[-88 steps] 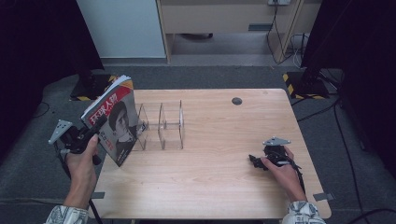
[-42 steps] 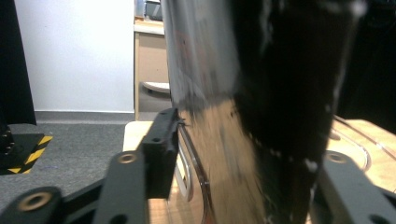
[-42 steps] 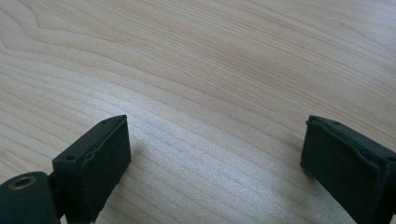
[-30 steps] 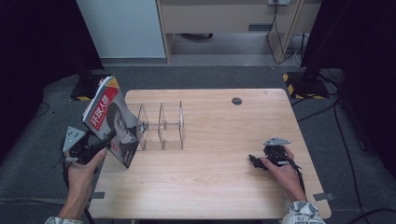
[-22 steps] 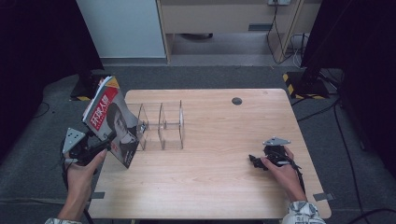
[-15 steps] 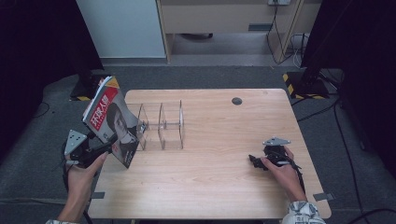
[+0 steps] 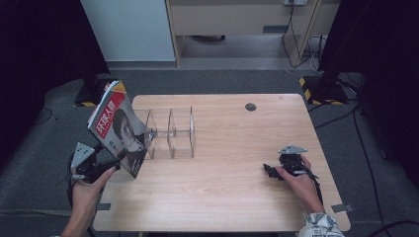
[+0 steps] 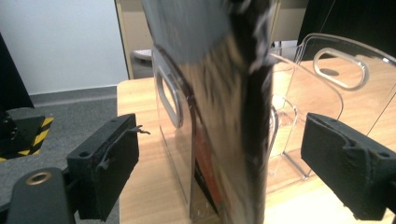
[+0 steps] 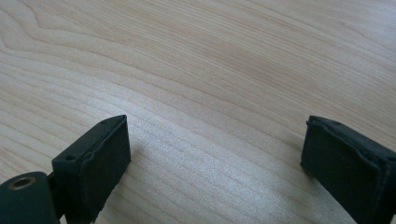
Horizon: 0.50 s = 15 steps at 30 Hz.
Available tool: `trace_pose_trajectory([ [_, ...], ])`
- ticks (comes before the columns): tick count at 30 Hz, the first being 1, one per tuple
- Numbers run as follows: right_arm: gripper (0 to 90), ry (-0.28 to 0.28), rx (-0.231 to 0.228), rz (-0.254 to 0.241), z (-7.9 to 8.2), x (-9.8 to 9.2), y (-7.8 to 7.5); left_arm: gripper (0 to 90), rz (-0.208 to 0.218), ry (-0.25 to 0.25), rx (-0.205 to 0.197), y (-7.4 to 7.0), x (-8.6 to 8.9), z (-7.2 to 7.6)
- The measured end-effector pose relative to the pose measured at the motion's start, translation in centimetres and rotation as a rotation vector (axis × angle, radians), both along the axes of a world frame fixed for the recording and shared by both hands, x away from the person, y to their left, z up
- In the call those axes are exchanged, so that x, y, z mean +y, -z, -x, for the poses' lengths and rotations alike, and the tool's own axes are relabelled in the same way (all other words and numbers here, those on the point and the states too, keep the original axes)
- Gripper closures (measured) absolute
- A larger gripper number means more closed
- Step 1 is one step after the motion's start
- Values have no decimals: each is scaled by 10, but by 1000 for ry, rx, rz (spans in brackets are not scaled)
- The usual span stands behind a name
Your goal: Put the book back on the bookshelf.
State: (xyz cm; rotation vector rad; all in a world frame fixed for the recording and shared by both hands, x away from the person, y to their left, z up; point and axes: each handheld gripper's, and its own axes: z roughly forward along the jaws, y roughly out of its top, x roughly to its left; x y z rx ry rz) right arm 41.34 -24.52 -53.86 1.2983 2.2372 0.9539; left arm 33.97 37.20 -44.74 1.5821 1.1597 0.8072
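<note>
Table (image 7: 227, 197), light wood grain, rectangular; both grippers work over it, left at its near-left corner, right near its right edge.

Rack (image 7: 170, 131), clear acrylic, upright dividers with slot handles, standing just beyond and to the right of the left gripper; in the left gripper view its panels (image 8: 336, 88) rise directly ahead of the jaws.

Magazine (image 7: 118, 128), glossy cover with a portrait and a red-and-white title strip, standing tilted at the rack's left end, leaning away from the dividers. Its lower edge sits just ahead of the left gripper. In the left gripper view the magazine (image 8: 229, 116) stands edge-on between the two jaws, with clear space on each side; neither pad presses it.

Left gripper (image 7: 111, 165), black, grey three-cornered plate on top, held in the person's left hand (image 7: 89, 185). Jaws have just been opening and now stand wide, magazine between them but released.

Right gripper (image 7: 269, 170), black, grey plate on top, resting low on bare table well to the right of the rack. Jaws spread wide in the right gripper view, nothing but wood (image 9: 210, 93) between them.
</note>
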Motion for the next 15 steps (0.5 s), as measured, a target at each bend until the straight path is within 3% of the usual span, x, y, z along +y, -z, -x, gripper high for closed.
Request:
trace_pose_trajectory([
  [15, 84, 0, 0, 0, 0, 0, 0, 97, -25, 29, 75, 22, 4, 6],
])
